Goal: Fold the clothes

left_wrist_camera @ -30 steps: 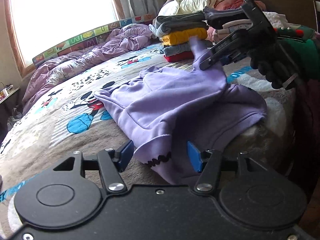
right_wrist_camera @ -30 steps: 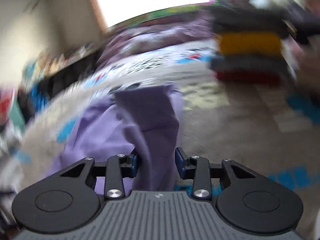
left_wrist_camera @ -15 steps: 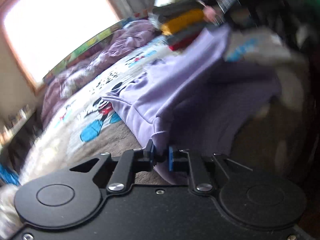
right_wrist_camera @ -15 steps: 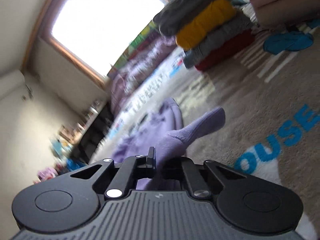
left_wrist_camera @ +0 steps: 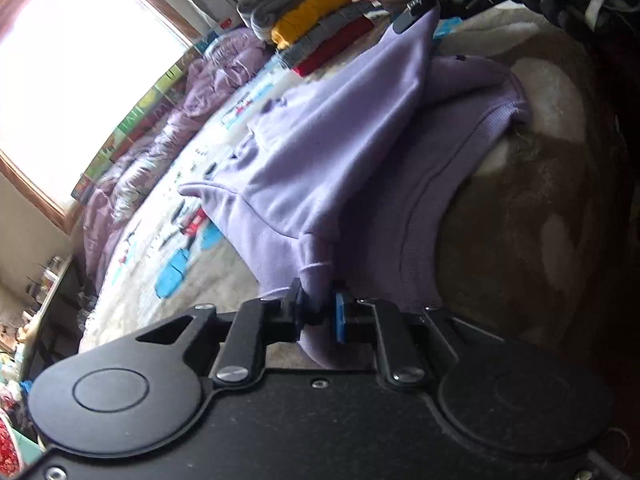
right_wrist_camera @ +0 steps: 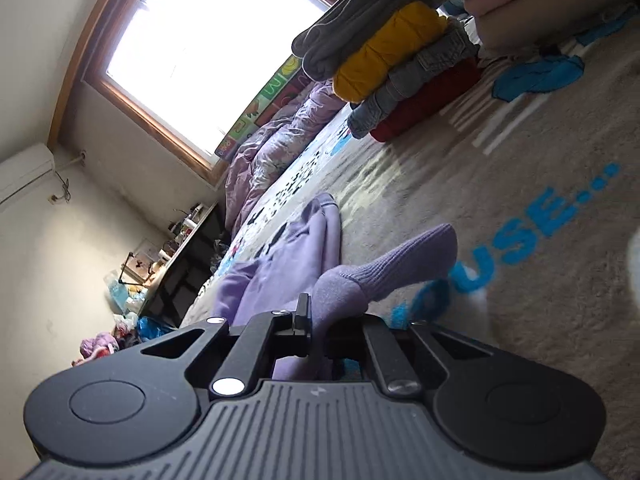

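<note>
Clearly both claws are pinched on the same garment: the left gripper point(left_wrist_camera: 318, 312) has its jaws nearly together on a bunched corner of the lilac sweatshirt point(left_wrist_camera: 320, 152), and the right gripper point(right_wrist_camera: 318, 328) is clamped on a ribbed cuff point(right_wrist_camera: 412, 264) at the far end. Holding two ends at once looks meant to stretch one edge taut between them (the fabric runs in a raised ridge up to the right gripper in the left view), ready to be carried over as a fold. The rest of the sweatshirt lies on the cartoon-print bedspread point(right_wrist_camera: 520, 184). Beyond it stands a stack of folded clothes point(right_wrist_camera: 400, 68), grey, yellow, denim and red. No basket or box shows in either view.
</note>
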`<state>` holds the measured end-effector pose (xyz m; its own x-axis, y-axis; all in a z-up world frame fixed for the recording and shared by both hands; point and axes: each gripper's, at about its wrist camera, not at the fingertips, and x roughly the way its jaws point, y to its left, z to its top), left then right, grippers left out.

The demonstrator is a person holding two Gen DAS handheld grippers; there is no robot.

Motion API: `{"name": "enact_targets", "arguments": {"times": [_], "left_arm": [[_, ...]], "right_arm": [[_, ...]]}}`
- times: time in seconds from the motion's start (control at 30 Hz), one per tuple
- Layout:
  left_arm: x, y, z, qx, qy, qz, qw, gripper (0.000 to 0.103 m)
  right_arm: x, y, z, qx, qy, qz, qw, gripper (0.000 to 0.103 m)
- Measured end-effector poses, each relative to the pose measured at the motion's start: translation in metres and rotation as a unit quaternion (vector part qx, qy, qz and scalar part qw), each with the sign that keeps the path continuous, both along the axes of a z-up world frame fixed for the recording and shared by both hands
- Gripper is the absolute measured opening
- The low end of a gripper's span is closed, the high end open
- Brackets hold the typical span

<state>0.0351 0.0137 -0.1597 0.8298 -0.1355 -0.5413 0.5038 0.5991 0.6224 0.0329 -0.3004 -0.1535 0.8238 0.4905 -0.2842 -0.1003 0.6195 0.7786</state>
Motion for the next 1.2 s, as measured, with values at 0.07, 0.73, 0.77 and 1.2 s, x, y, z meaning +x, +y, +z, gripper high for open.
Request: {"name": "enact_targets", "arguments": {"times": [0.07,0.73,0.77,1.2], "left_arm": [[-0.001,0.007,0.008,-0.021,0.017,-0.003,0.9996,0.016],[0.036,0.027,0.025,-0.191,0.103,0.039,0.9754,0.026],[0.036,0.024,0.022,-0.187,0.105,0.036,0.9760,0.025],[0.093,0.042,0.082,-0.244,0.052,0.110,0.9622,0.025]], "right_arm": [[-0.001,0.001,-0.010,0.011,0.010,0.007,1.000,0.008],[0.000,-0.018,-0.006,0.120,-0.070,0.049,0.989,0.008],[0.000,-0.020,-0.007,0.126,-0.070,0.049,0.988,0.008],[0.009,-0.024,-0.030,0.121,-0.026,0.059,0.991,0.008]]}}
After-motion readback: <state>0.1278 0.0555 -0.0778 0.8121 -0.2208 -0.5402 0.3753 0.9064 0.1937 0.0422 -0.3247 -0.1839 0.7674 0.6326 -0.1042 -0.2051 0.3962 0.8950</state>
